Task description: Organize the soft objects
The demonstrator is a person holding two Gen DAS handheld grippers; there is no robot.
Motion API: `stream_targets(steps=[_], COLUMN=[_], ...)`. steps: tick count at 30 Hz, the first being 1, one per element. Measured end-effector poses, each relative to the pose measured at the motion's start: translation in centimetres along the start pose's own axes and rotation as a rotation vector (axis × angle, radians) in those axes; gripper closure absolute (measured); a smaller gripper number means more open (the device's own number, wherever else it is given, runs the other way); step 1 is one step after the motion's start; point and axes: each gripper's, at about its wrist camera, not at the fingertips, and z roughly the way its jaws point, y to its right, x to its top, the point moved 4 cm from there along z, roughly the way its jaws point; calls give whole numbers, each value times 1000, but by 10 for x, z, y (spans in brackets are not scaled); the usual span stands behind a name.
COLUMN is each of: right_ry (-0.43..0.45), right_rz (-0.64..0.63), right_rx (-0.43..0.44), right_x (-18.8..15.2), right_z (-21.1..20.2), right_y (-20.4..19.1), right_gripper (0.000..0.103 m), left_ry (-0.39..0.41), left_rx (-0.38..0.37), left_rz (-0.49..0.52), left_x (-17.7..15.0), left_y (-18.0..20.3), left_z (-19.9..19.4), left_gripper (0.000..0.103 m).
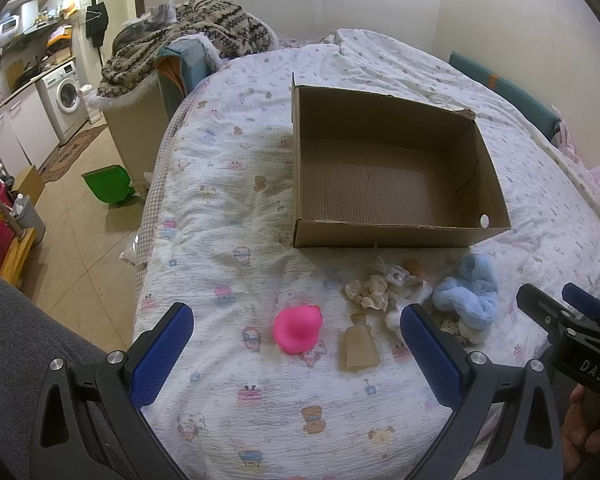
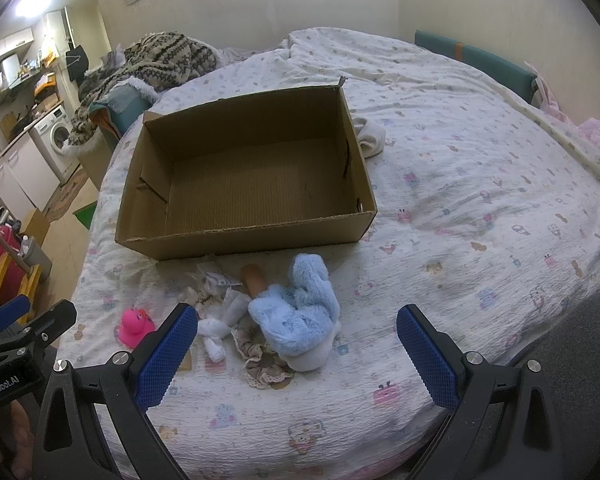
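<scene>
From the left wrist view, a cardboard box (image 1: 392, 168) sits open and bare on the printed bedspread (image 1: 228, 184), and just in front of its near wall lies a small heap of soft things: a fluffy blue plush (image 1: 470, 296), a cream scrunchie (image 1: 368, 293) and some white bits too tangled to name. A pink rubber duck (image 1: 298, 329) and a tan, flat piece (image 1: 360, 346) lie a little apart, nearer the camera. The bed's left edge drops to the tiled floor, where a green bin (image 1: 108, 188) stands; between duck and edge the cover is open. The left gripper (image 1: 296, 354) hangs above the cover with its blue pads spread wide, gripping nothing, duck and tan piece lying between them in the view. From the right wrist view, the box (image 2: 244, 176) shows its whole empty floor, with a white sock (image 2: 372, 136) just beside its right wall. The blue plush (image 2: 300, 312) rests partly on a lace-trimmed scrunchie (image 2: 266, 368), touching white cloth (image 2: 220, 328) to its left; the duck (image 2: 134, 326) sits further left. To the right the bedspread (image 2: 480, 216) runs broad and free. The right gripper (image 2: 296, 356) is wide open too, holding nothing.
</scene>
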Motion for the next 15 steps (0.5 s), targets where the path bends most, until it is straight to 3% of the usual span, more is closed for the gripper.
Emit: stream_targets(steps=[15], right_ry=[-2], right_rz=[0], right_rx=[0], right_x=[0], right_z=[1], right_y=[0], right_gripper=[0], left_ry=[-1], left_rx=[-3], left_rz=[-2], left_x=[-2], left_y=[-1], left_z=[2], left_gripper=[0])
